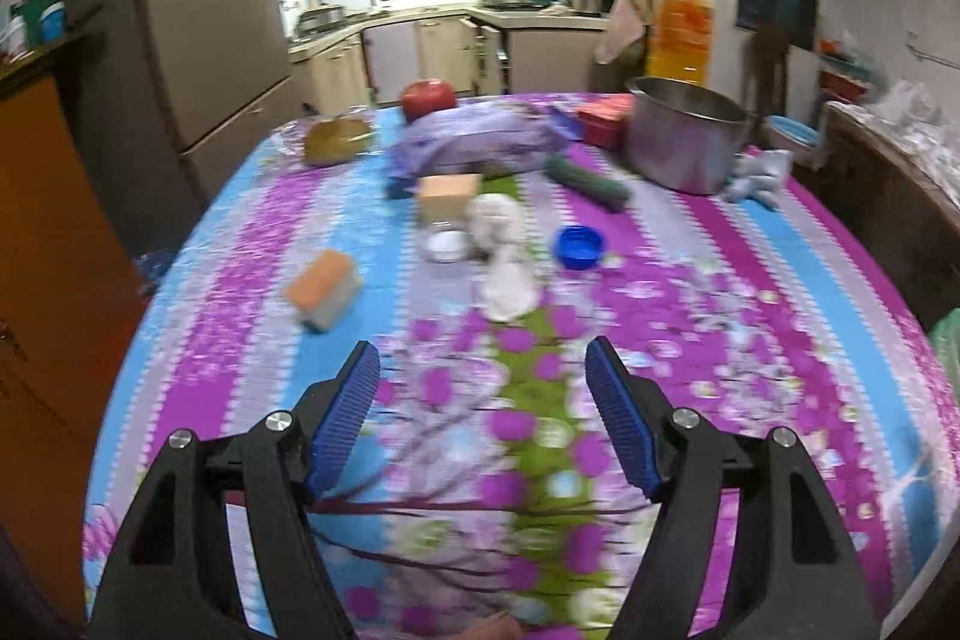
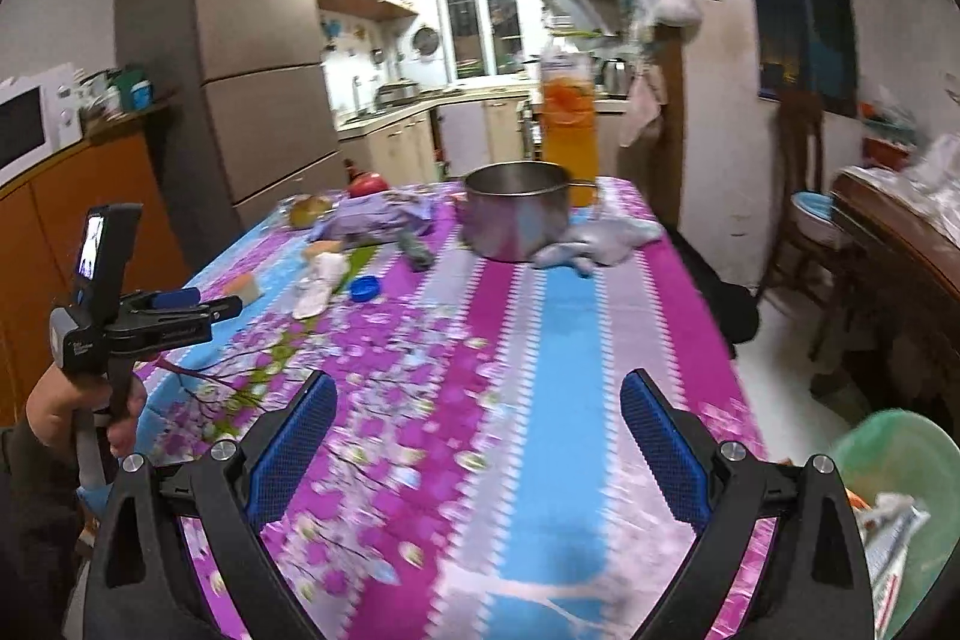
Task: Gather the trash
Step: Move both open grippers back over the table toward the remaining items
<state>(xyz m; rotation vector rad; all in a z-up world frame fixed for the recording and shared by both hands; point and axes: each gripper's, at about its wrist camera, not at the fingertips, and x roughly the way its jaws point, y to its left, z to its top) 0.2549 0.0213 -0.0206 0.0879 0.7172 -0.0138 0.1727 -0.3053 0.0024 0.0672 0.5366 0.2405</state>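
Lying flat: crumpled tissue point(image 1: 507, 274), long axis running away | left gripper point(image 1: 483, 367) agape; right gripper point(image 2: 477, 403) agape

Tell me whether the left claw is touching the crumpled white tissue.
Apart. The left wrist view shows bare tablecloth between the open left claw and the crumpled white tissue.

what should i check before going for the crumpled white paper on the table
1. Left gripper open and empty: ok.
2. Right gripper open and empty: ok.
3. Crumpled white paper in view ahead of the left gripper: ok.
4. Path to it free: ok, only bare tablecloth lies between.
5. Room around it: not ok, small clear jar and blue cap sit close beside it.
6. Green bin ready to the right of the table: cannot tell, only its rim shows.
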